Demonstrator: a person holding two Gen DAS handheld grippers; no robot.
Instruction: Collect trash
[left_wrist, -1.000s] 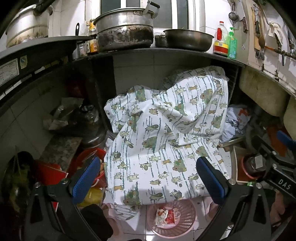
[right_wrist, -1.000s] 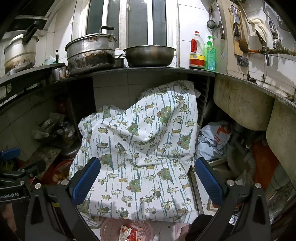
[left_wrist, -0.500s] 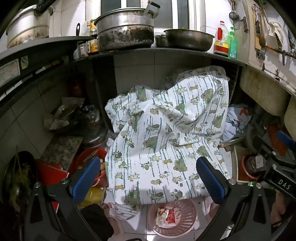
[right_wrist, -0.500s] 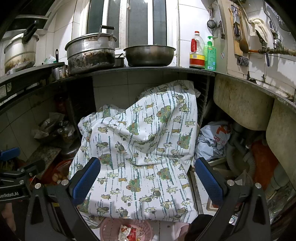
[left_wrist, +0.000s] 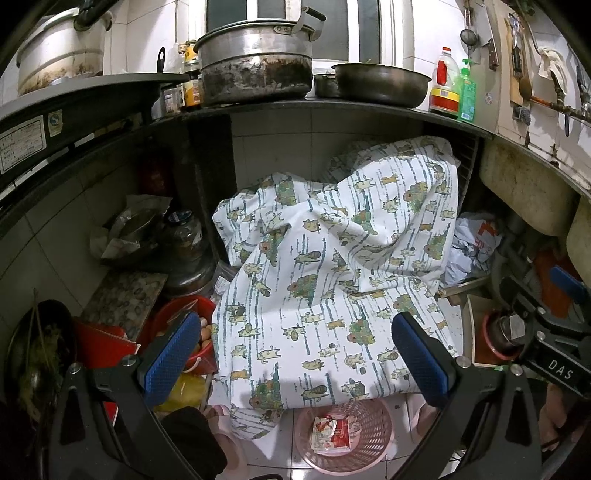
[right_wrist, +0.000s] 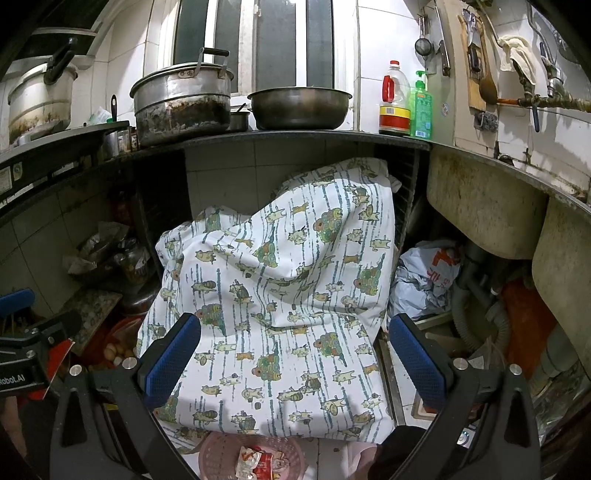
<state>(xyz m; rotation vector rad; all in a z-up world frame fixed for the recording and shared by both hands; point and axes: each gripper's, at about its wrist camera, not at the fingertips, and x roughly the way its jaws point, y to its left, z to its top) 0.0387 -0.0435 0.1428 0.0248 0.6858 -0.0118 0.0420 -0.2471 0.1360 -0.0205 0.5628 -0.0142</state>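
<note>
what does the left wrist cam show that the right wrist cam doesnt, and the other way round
Only the left wrist view shows the whole pink basket with the red-and-white wrapper fully visible, the red tub of eggs, and the right gripper's body at its right edge.

Only the right wrist view shows the grey drain hoses under the sink, and the left gripper's body at its left edge.

Both show the printed cloth, the big pot, the metal basin, the oil bottle, the green soap bottle and the crumpled plastic bag. Left gripper and right gripper are both open and empty.
</note>
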